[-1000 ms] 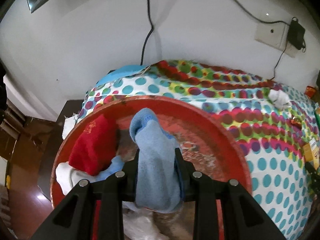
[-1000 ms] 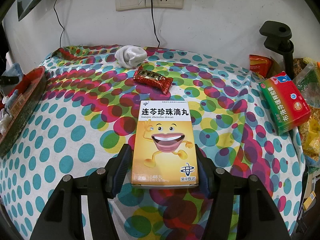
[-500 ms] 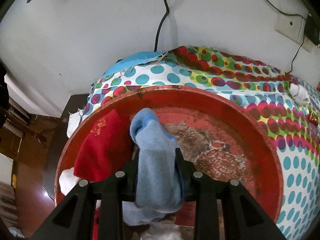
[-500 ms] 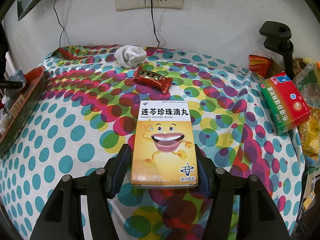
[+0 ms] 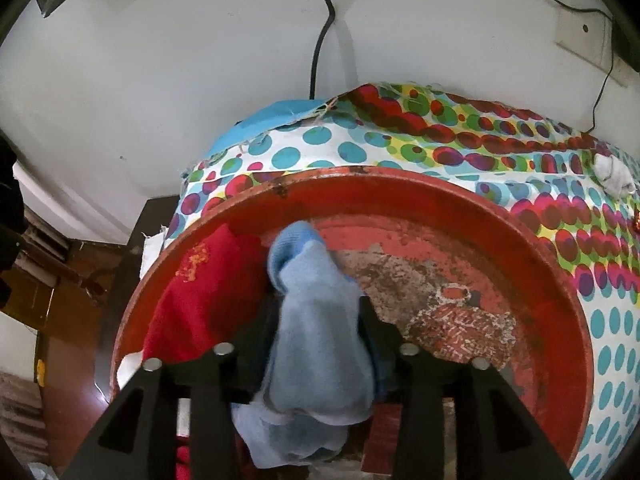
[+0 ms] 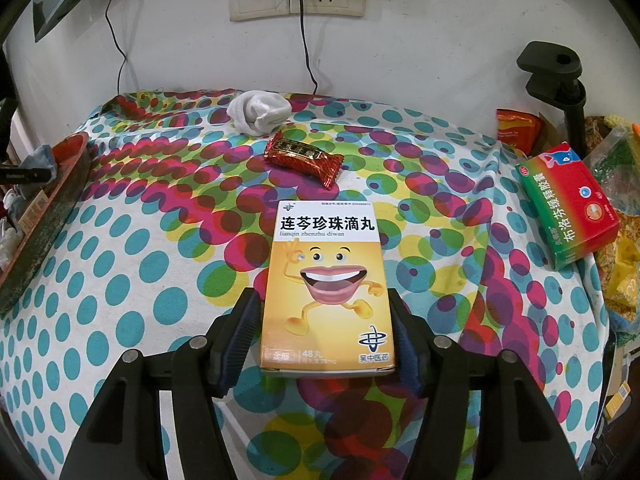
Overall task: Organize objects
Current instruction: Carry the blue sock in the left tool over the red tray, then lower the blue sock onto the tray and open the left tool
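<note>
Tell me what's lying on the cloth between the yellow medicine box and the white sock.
A red candy wrapper lies between the yellow medicine box and the white sock, touching neither, as the right wrist view shows.

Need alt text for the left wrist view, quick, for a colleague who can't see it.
The left gripper, jaws opening, has a light blue sock between its fingers over a worn red tray. A red cloth lies in the tray at left; the tray sits on a polka-dot tablecloth.
</note>
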Demonstrator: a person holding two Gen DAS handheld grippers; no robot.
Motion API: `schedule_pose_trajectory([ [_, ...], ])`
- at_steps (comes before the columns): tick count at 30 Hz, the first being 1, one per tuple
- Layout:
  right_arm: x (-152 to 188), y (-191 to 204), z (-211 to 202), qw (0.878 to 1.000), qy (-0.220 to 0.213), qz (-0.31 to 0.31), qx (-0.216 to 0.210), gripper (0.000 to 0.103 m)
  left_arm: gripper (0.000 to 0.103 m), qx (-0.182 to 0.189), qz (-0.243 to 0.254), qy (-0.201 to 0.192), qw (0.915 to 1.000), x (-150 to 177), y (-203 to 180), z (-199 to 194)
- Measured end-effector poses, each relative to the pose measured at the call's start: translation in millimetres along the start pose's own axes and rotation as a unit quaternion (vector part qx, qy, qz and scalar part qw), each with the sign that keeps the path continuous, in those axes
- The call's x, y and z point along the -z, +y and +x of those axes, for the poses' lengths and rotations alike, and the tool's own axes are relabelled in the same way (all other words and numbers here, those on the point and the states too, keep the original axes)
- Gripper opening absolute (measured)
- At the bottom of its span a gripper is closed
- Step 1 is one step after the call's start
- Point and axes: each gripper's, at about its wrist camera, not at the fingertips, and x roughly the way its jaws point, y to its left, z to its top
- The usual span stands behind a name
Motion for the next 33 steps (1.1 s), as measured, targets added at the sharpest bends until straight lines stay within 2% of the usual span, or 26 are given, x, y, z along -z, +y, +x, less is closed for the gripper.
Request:
schedule_pose_trajectory([
  [3,0,0,0,1.000,0.000,0.001,0.001,0.060,0.051,0.001,-0.003,0.003,1.0000,1,3,1],
  [10,0,1,1,1.000,0.000,0.005,0.006,0.061,0.051,0.007,-0.004,-0.008,0.9999,4,8,-9],
  [21,-1,2,2,1.000,0.001,0.009,0.010,0.064,0.051,0.016,0.020,-0.020,0.9995,17,2,-27],
  [33,-2,2,3,1.000,0.001,0.013,0.015,0.068,0.051,0.035,0.036,-0.041,0.9979,44,-1,-51],
])
